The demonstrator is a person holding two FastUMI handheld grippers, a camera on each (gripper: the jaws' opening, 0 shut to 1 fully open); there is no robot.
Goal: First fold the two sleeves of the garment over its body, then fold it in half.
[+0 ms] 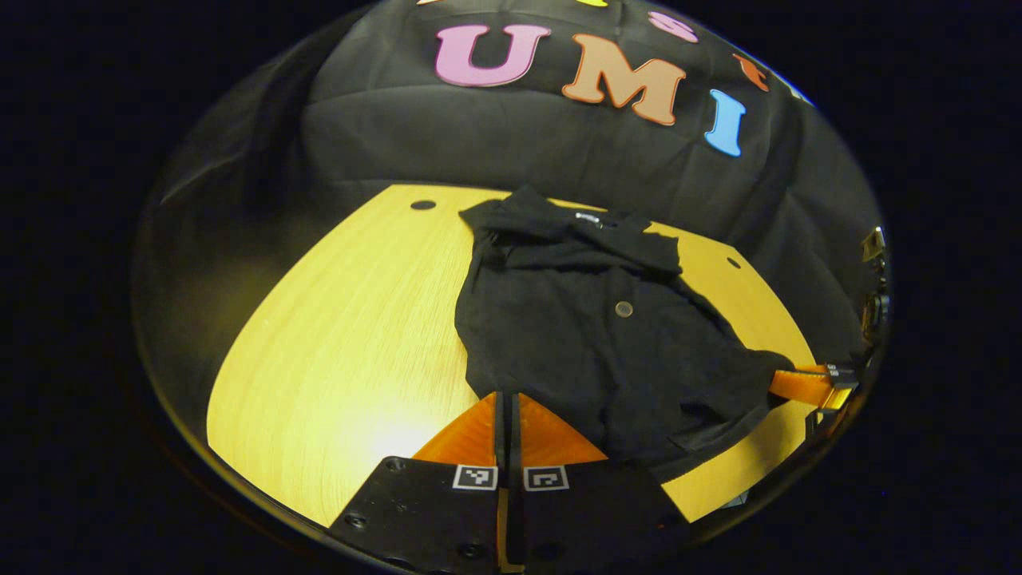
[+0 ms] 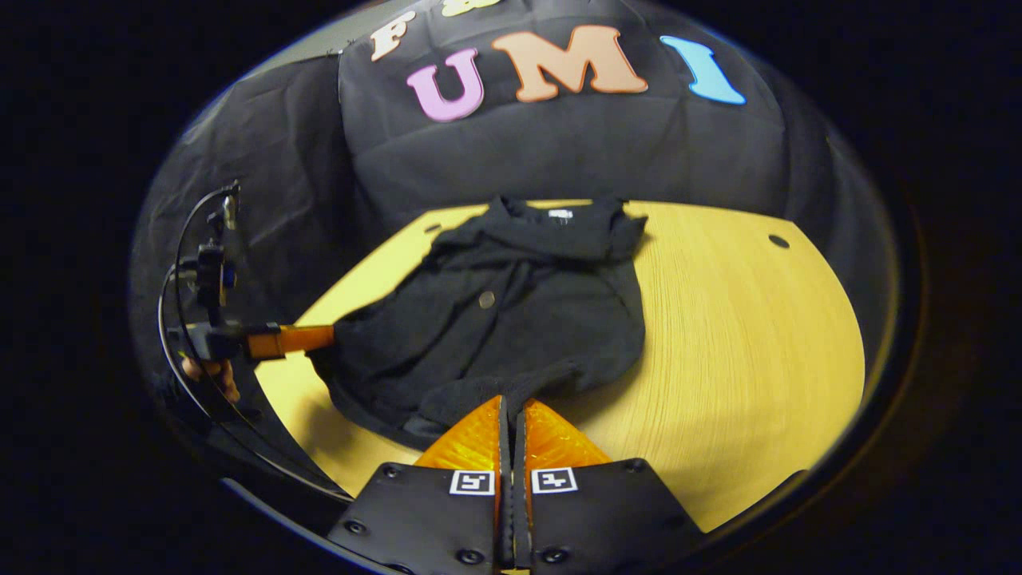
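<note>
A black buttoned garment (image 1: 591, 343) lies on the yellow wooden table (image 1: 343, 351), collar at the far side, with both sleeves lying over its body. In the left gripper view my left gripper (image 1: 507, 397) is shut, pinching the near hem corner. My right gripper (image 1: 778, 381) bites the other hem corner at the right. The right gripper view has the garment (image 2: 511, 319) spread ahead, my right gripper (image 2: 511, 402) shut on its near hem, and the left gripper (image 2: 326, 337) clamped on the corner at the left, where the cloth is pulled to a point.
Bare table (image 2: 742, 335) stretches to the right of the garment in the right gripper view. Small round holes (image 2: 778, 240) (image 1: 422, 205) sit near the table's far corners. A hand (image 2: 211, 375) holds the left gripper beyond the table edge. Black cloth wall stands behind.
</note>
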